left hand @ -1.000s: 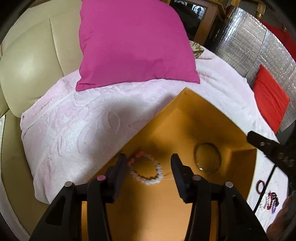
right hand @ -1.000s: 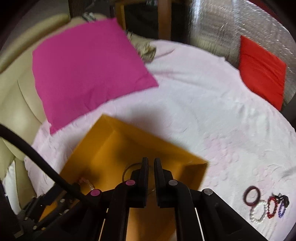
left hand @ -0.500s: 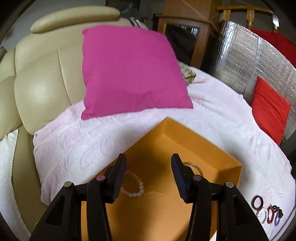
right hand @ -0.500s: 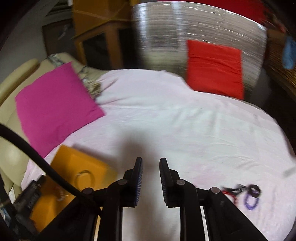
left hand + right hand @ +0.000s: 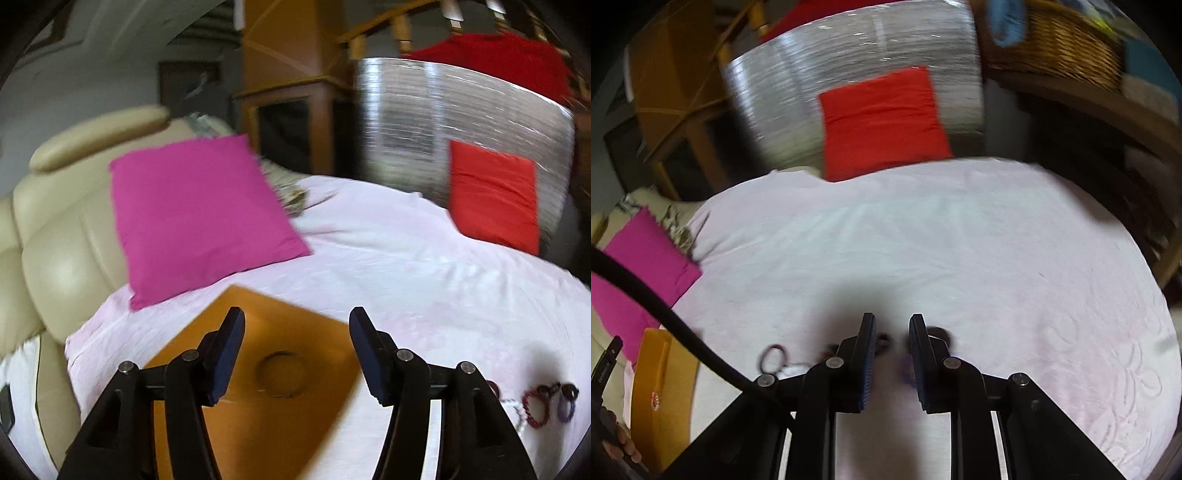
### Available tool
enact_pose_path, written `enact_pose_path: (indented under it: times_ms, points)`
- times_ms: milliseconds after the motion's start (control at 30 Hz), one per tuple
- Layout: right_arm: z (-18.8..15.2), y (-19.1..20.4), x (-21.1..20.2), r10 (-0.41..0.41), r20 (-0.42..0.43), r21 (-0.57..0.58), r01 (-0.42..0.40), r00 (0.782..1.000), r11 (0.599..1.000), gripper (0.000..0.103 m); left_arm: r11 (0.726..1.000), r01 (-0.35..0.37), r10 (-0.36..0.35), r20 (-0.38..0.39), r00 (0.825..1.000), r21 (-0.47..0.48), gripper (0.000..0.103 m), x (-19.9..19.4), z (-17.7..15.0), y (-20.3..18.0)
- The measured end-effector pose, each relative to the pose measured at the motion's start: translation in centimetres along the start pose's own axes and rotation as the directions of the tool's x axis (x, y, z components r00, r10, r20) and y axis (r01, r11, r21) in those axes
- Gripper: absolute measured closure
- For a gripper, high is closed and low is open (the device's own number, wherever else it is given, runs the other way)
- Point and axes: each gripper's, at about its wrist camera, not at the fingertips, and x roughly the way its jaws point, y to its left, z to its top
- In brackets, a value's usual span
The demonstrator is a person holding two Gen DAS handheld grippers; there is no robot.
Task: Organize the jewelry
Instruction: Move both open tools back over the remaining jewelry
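An orange box [image 5: 258, 417] lies on the pink bedspread with a thin bangle [image 5: 281, 374] inside; it also shows at the left edge of the right wrist view [image 5: 657, 387]. My left gripper [image 5: 295, 354] is open and empty above the box. Several loose bracelets lie on the bedspread: a red beaded one [image 5: 535, 406] and a dark ring [image 5: 774, 358]. My right gripper [image 5: 892, 358] is partly open and empty, just above the bracelets, with some of them hidden behind its fingers.
A magenta cushion [image 5: 199, 218] leans on the cream sofa back [image 5: 55, 229]. A red cushion [image 5: 882, 122] leans on a silver foil panel [image 5: 849, 55] at the far side. A wicker basket [image 5: 1060, 44] stands at the back right. A black cable [image 5: 665, 314] crosses the left.
My left gripper has drawn back and up from the box, leaving the pearl bracelet inside. My right gripper has swung right from the box to the loose bracelets and opened a little.
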Motion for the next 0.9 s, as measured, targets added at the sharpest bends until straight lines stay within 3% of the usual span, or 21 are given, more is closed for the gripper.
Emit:
enact_pose_path:
  times_ms: [133,233,333,400,500,600,733,900]
  points:
    - [-1.1,-4.3,0.8,0.017,-0.014,0.072,-0.016,1.0,0.997,0.081,0.987,0.131,-0.13,-0.02,0.991,0.088,0.043,-0.4,-0.6,-4.1]
    - [-2.2,-7.3,1.8,0.047,-0.025,0.142,-0.043,0.999,0.989,0.081,0.959,0.236,-0.226,-0.078,0.971,0.158,0.043,0.0,-1.2,-6.8]
    - [-3.2,-9.2,3.4,0.079,-0.052,0.185,-0.068,0.996,0.98,0.081,0.929,0.327,-0.301,-0.158,0.94,0.171,0.043,0.9,-2.1,-8.5]
    - [-3.5,-9.7,4.8,0.121,-0.079,0.204,-0.103,0.989,0.973,0.081,0.903,0.393,-0.35,-0.231,0.908,0.174,0.043,1.7,-2.8,-9.6]
    - [-3.0,-9.7,5.6,0.182,-0.109,0.206,-0.157,0.977,0.966,0.081,0.879,0.442,-0.379,-0.3,0.875,0.18,0.043,2.6,-3.8,-10.9]
    - [-2.5,-9.1,5.9,0.2,-0.102,0.172,-0.181,0.975,0.968,0.082,0.857,0.475,-0.395,-0.334,0.856,0.202,0.043,2.9,-4.4,-11.8]
    - [-1.6,-8.6,7.2,0.249,-0.114,0.213,-0.221,0.962,0.952,0.082,0.831,0.519,-0.435,-0.346,0.831,0.201,0.043,2.9,-4.8,-12.6]
    - [-1.1,-8.1,9.6,0.288,-0.142,0.297,-0.237,0.947,0.925,0.082,0.772,0.606,-0.524,-0.35,0.777,0.19,0.043,1.9,-5.3,-14.5]
